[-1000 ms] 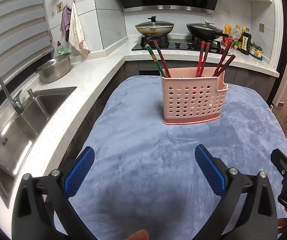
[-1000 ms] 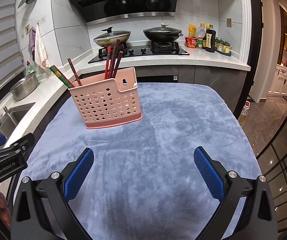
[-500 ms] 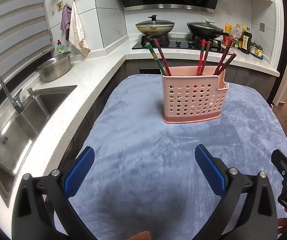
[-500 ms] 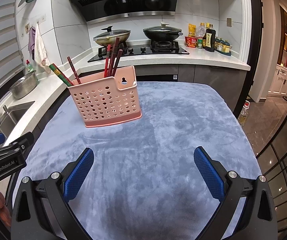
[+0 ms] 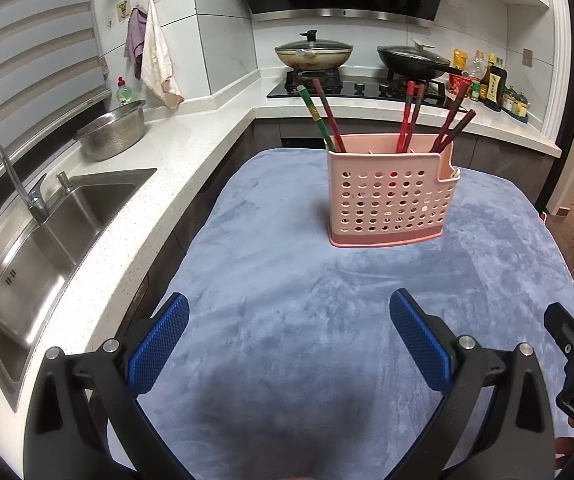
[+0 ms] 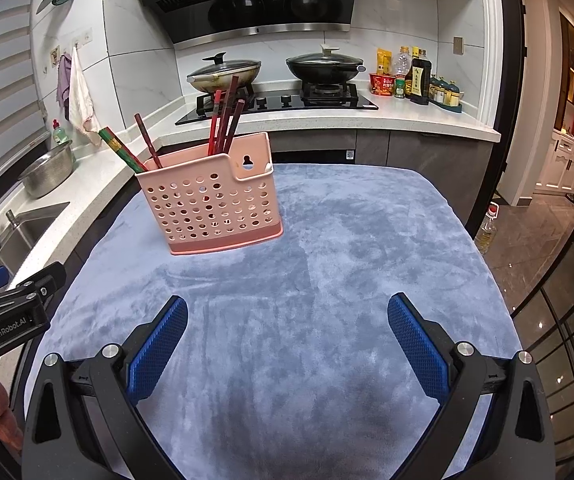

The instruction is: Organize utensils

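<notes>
Left wrist view: left gripper (image 5: 289,334) and right gripper (image 6: 287,334) both spread, empty, near the pink holder (image 5: 391,196); a careless reach could topple its leaning chopsticks (image 5: 409,118).

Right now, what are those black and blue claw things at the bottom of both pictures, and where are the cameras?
Those claws are grippers, tools a person holds, one in each hand. A small camera sits on each and looks forward between its two blue fingers, so you get one picture per hand. The left gripper and the right gripper are both open and hold nothing. Each picture also catches the other gripper at its edge. Below them a blue-grey cloth covers the table. On it stands a pink basket with holes, and chopsticks stick up out of it. Behind is a kitchen with a sink and a stove carrying two pans.
</notes>
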A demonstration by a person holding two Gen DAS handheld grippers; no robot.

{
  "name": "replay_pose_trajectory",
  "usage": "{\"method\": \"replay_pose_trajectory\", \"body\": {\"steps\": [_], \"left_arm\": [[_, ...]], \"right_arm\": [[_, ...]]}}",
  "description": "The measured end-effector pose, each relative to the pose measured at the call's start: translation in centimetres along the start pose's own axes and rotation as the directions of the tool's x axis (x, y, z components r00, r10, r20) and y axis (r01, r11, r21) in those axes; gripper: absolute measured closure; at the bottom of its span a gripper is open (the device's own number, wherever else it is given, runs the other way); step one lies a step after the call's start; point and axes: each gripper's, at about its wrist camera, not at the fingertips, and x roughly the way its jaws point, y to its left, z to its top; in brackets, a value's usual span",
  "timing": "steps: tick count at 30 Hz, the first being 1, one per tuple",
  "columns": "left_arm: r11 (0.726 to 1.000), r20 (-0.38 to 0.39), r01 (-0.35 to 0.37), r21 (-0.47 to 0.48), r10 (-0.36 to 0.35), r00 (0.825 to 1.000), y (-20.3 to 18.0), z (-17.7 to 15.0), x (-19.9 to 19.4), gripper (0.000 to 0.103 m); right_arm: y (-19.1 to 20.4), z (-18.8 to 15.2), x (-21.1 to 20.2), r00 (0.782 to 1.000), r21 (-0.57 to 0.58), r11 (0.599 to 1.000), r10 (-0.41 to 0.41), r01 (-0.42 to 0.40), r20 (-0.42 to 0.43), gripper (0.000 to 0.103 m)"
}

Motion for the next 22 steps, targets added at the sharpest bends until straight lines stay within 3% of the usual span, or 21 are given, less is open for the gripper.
{"method": "replay_pose_trajectory", "body": {"steps": [22], "left_arm": [[1.0,0.022,-0.001,0.018,0.001,1.0,0.06,0.37,-0.25,0.007]], "right_arm": [[-0.25,0.0,0.03,0.999,-0.014,0.999,-0.042,0.042,-0.002,0.007]]}}
